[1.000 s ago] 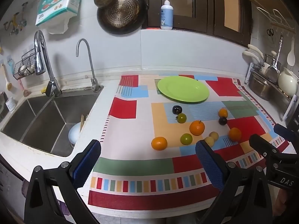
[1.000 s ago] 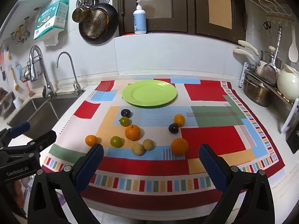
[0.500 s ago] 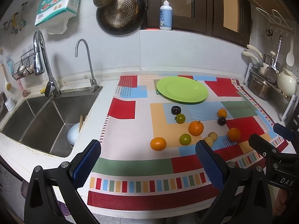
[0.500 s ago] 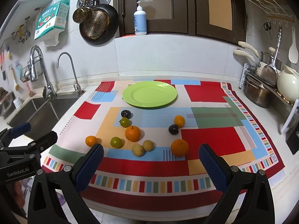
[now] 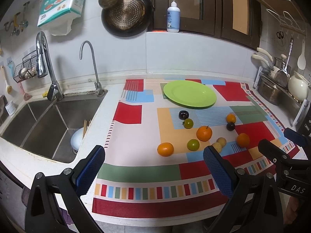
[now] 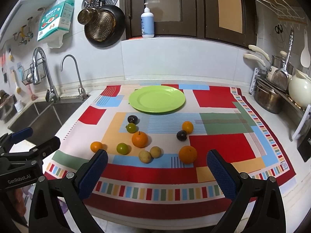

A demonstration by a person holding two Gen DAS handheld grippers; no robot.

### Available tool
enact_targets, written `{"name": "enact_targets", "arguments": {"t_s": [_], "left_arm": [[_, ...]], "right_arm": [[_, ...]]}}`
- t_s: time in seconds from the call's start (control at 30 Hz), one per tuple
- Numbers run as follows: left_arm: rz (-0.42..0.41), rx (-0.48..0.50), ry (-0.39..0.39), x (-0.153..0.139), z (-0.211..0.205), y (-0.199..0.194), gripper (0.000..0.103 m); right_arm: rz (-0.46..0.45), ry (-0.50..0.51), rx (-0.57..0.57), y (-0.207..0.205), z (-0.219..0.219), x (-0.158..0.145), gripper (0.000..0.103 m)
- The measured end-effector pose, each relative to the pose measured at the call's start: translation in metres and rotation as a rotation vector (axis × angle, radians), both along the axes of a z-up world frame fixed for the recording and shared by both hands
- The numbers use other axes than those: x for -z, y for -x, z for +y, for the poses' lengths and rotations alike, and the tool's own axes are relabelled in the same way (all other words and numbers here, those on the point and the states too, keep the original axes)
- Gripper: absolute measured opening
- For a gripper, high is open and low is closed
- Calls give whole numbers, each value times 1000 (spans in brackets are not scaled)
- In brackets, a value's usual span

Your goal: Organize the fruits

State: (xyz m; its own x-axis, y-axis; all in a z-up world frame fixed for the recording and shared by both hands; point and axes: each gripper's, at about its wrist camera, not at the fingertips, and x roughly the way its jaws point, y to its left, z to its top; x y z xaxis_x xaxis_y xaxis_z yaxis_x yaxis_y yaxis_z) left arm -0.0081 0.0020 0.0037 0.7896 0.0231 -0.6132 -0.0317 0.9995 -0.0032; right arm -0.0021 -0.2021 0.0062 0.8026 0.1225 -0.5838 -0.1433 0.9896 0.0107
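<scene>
A green plate (image 6: pixel 157 99) lies empty at the back of a colourful patterned cloth (image 6: pixel 221 145); it also shows in the left wrist view (image 5: pixel 189 93). Several fruits lie loose in front of it: oranges (image 6: pixel 139 139) (image 6: pixel 187 154) (image 5: pixel 165 149), green ones (image 6: pixel 122 148), dark plums (image 6: pixel 132 119) and two pale brown ones (image 6: pixel 145 156). My right gripper (image 6: pixel 156 171) is open and empty above the cloth's front edge. My left gripper (image 5: pixel 154 171) is open and empty, to the left of the right one, also at the front edge.
A steel sink (image 5: pixel 48 120) with two taps lies left of the cloth, holding a white bowl and chopsticks (image 5: pixel 78 137). Pots, a cream kettle (image 6: pixel 299 91) and utensils stand at the right wall. Pans hang on the back wall.
Both views have shifted only slightly; the fruits and plate have not moved and both grippers stay open.
</scene>
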Motion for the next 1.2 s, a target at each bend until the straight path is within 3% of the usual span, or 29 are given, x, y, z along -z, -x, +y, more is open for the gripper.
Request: {"name": "enact_targets", "arguments": {"t_s": [1.2], "left_arm": [[9,9,8,4,5,-10,103]], "right_arm": [[17,1,-15,-11,8,4,102]]}}
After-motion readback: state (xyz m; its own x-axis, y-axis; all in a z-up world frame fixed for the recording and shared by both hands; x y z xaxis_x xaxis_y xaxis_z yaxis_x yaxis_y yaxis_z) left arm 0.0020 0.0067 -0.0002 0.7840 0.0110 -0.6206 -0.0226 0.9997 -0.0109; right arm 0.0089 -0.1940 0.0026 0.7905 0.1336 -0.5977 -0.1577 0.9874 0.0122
